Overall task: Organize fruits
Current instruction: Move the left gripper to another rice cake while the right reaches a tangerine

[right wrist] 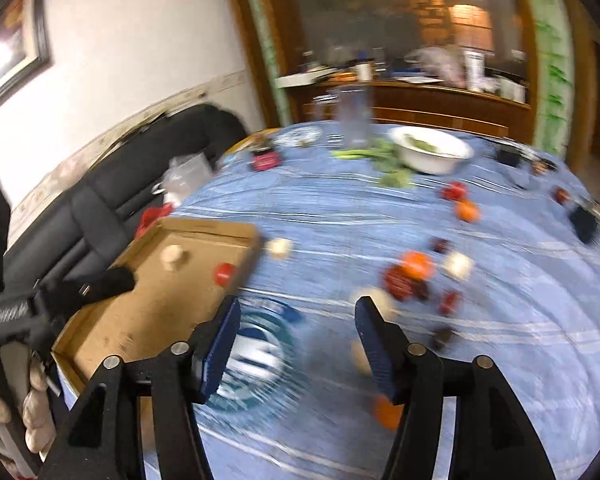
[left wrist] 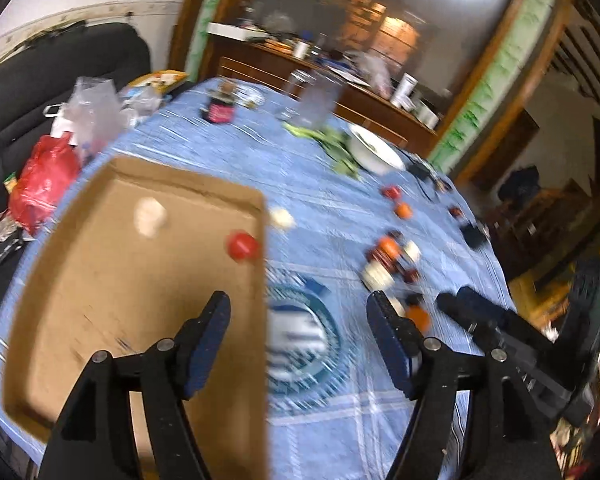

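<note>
Left wrist view: left gripper spread, nothing between its fingers, over the cardboard tray edge. Red fruit and pale fruit lie inside. Loose fruit cluster sits ahead-right on the worktop.

Right wrist view: right gripper spread, empty; cluster just ahead-right, nearer this hand, I judge.

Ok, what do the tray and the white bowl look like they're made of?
Tray: corrugated cardboard, judging by its matte brown surface and folded-up walls. White bowl: glossy and smooth, so probably ceramic, enamel or plastic; motion blur leaves that open.
</note>
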A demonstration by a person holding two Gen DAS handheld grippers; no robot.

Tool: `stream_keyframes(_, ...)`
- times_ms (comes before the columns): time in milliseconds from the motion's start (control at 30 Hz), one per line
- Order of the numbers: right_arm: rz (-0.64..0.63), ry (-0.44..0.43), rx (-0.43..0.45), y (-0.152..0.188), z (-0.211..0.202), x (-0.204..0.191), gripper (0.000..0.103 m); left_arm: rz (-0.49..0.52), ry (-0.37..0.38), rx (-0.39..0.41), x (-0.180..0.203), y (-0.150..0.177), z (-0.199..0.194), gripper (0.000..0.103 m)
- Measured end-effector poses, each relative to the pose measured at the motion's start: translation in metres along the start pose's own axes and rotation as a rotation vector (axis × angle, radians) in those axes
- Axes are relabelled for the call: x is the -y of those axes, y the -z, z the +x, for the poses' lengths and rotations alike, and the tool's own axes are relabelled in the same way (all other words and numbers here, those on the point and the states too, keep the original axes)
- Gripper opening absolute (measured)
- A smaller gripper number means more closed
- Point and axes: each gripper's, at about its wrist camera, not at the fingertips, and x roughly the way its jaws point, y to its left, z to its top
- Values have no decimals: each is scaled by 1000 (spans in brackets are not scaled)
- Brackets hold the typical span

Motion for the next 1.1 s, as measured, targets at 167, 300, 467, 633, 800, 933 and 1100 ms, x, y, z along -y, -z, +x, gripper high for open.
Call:
stream_keyframes(167, 98, 61, 9, 33, -31, 56, 67, 31, 1, -53, 29, 46, 23, 70)
stream_keyframes(300, 123, 59, -10, 51, -38, 77, 67, 50, -18, -116, 41, 65, 43, 70)
stream_keyframes(467, 85, 50, -57, 63, -21, 75, 67, 69, -33, -78, 43, 66, 41, 70)
stream_keyframes(633, 76, 10, -115, 66, 11, 63, 67, 60, -20, -67, 34, 65, 45, 70)
stream_keyframes(800, 59, -8, -155, 65, 32, 55, 67, 24, 3, -56, 23, 57, 53, 70)
stream_keyframes(933, 16, 5, -184, 60, 46, 46, 60, 18, 31, -64, 23, 45, 62, 69)
stream_keyframes(1100, 16, -4, -219, 60, 55, 48, 36, 77, 38, -88, 43, 30, 83, 69)
